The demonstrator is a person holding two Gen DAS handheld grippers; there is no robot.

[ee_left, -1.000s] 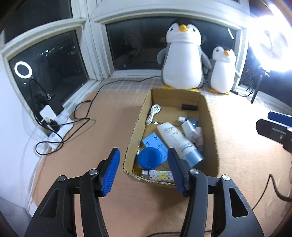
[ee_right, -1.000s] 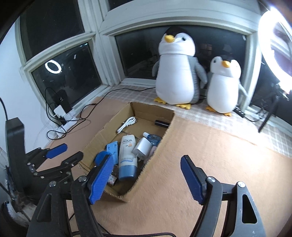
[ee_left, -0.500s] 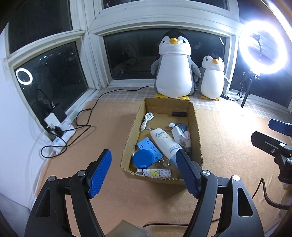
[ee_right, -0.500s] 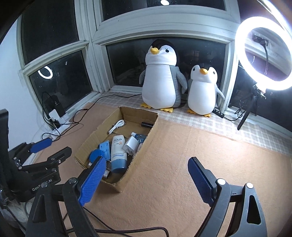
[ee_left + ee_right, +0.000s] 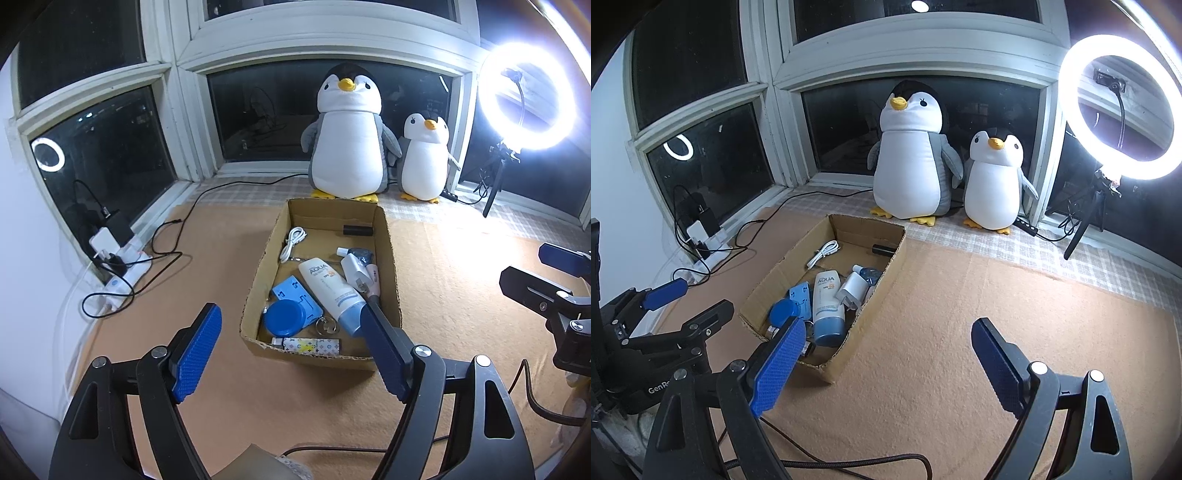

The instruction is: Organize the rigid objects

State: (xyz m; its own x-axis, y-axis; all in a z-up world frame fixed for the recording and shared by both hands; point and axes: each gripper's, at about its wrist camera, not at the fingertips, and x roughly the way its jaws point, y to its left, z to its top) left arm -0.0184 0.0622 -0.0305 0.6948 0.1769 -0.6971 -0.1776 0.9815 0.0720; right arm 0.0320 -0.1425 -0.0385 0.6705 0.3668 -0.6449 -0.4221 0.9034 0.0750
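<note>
**Both claws let go and back away from the full box**

The cardboard box (image 5: pixel 391 258) sits on the tan carpet (image 5: pixel 461 280), just ahead of the left claw (image 5: pixel 291 350) and ahead and to the left of the right claw (image 5: pixel 886 363). Inside it lie the hard things: a white and blue tube (image 5: pixel 332 288), a round blue lid (image 5: pixel 284 318), a flat blue piece (image 5: pixel 290 291), a white plug (image 5: pixel 352 267), a white cable (image 5: pixel 292 238), a small black stick (image 5: pixel 357 230) and a little patterned box (image 5: pixel 314 345) by the near wall.

A second ago the left claw was close over the box with its jaws much nearer together. Now its jaws are opening and nothing is between them. The box looks smaller and farther off, so the claw has pulled back and up a bit. The right claw has backed off too. Its jaws are wide apart and empty.

No hard things lie loose on the carpet near the claws. It looks like the last thing was just dropped in, so the job seems about done.

Behind the box stand a big penguin toy (image 5: pixel 349 136) and a small penguin toy (image 5: pixel 424 158). A ring light (image 5: pixel 528 96) shines on the far right.
</note>
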